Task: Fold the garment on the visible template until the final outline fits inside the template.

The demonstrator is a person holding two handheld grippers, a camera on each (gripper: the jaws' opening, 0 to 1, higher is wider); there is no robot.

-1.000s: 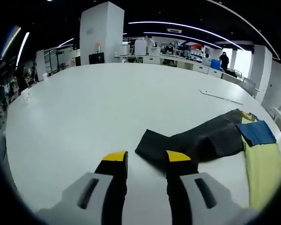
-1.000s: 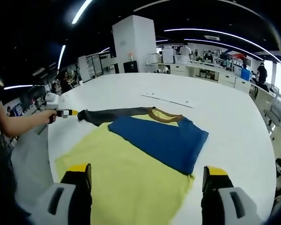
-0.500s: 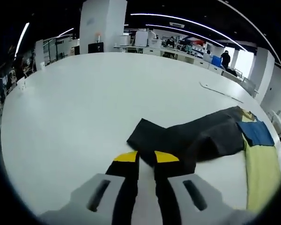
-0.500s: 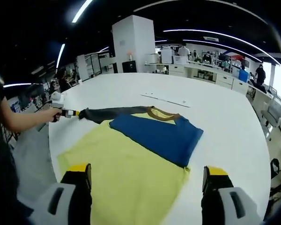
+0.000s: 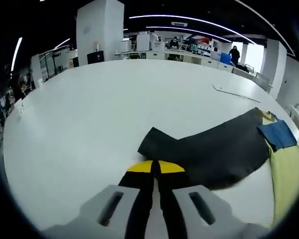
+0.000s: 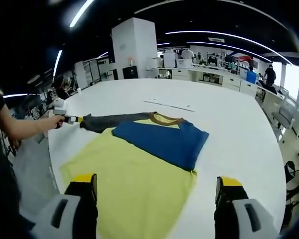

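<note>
Two grippers: left gripper (image 5: 155, 167) jaws together, pinching cuff of dark sleeve (image 5: 209, 154); sleeve's long axis runs away toward T-shirt (image 6: 139, 164) body on white table (image 6: 234, 129). Right gripper (image 6: 157, 186) jaws wide apart, empty, near hem; left nearer sleeve.

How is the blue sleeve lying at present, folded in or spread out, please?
Folded in: the blue sleeve lies across the yellow shirt body, not out on the table.
</note>
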